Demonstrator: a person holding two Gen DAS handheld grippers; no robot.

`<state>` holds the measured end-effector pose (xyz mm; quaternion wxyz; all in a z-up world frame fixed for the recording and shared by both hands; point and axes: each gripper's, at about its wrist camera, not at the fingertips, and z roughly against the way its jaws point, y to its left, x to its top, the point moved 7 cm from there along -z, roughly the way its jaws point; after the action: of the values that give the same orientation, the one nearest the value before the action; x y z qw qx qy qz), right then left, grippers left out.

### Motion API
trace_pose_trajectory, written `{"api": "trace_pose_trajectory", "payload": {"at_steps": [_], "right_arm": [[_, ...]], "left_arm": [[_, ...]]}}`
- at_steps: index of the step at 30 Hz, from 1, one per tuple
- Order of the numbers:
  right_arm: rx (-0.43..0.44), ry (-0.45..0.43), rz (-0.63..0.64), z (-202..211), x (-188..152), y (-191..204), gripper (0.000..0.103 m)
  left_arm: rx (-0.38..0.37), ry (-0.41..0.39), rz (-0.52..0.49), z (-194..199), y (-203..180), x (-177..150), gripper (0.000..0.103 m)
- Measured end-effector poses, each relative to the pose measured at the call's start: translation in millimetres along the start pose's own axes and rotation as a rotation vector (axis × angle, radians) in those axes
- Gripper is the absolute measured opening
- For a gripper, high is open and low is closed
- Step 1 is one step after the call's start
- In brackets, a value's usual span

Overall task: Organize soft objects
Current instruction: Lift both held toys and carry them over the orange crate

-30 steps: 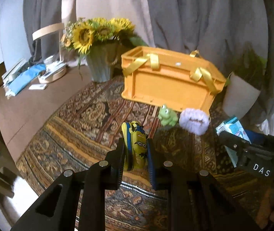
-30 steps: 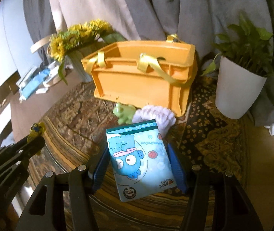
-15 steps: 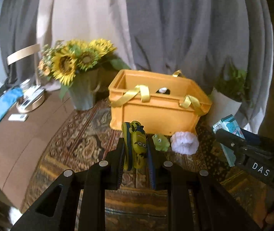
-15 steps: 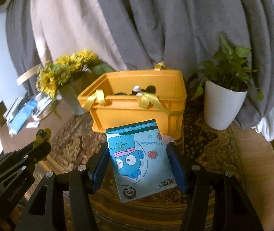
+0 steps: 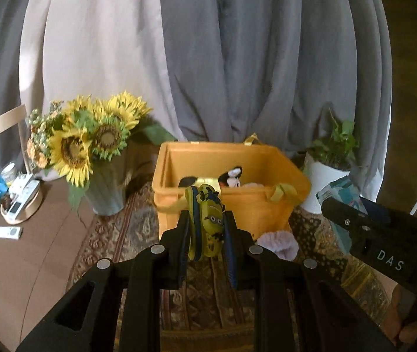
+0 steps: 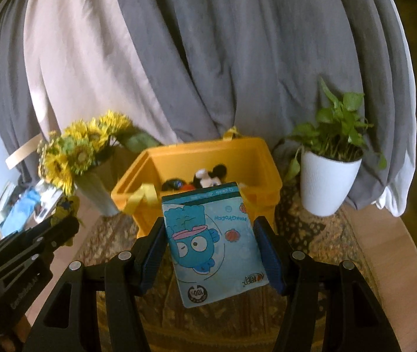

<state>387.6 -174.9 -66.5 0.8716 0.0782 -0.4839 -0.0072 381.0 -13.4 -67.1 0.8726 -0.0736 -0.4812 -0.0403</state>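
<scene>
Left hand-held gripper [image 5: 207, 228] pinching minion plush [image 5: 208, 220], held up in front of yellow crate [image 5: 267, 205]. Right hand-held gripper [image 6: 212, 240] clamped on blue cartoon pouch [image 6: 214, 243], also raised before the crate. Mickey plush [image 6: 208, 176] inside crate. Fluffy white plush [image 5: 278, 243] on patterned rug [image 5: 114, 234] on counter [image 5: 18, 264], against crate front.

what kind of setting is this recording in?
Probably a home room, staged for recording: a patterned rug covers a round wooden table, with a sunflower vase, a white potted plant and draped grey curtains behind an orange toy bin.
</scene>
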Motion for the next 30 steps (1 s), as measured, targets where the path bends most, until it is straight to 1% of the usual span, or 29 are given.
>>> {"api": "trace_pose_trajectory", "payload": {"at_steps": [5,10,15,21,24,30], "right_arm": [[-0.011,-0.031,0.009,-10,20,4,0.061],[-0.006,-0.041,0.016,-26,39,5,0.061],[-0.006,-0.041,0.018,-47,57,3,0.061],[-0.011,-0.047,0.007,-75,75,0,0.061],[-0.013,-0.038,0.003,-92,83,-2,0.061],[-0.023,0.008,0.008,-128,94,-6,0.061]], "left_arm": [[-0.013,-0.032,-0.013,-10,6,21,0.022],[-0.032,-0.06,-0.015,-23,7,41,0.022],[-0.036,-0.08,-0.022,-42,9,61,0.022],[-0.048,-0.064,-0.023,-74,10,82,0.022],[-0.068,-0.048,-0.017,-88,11,88,0.022],[-0.06,-0.034,-0.037,-117,12,101,0.022]]}}
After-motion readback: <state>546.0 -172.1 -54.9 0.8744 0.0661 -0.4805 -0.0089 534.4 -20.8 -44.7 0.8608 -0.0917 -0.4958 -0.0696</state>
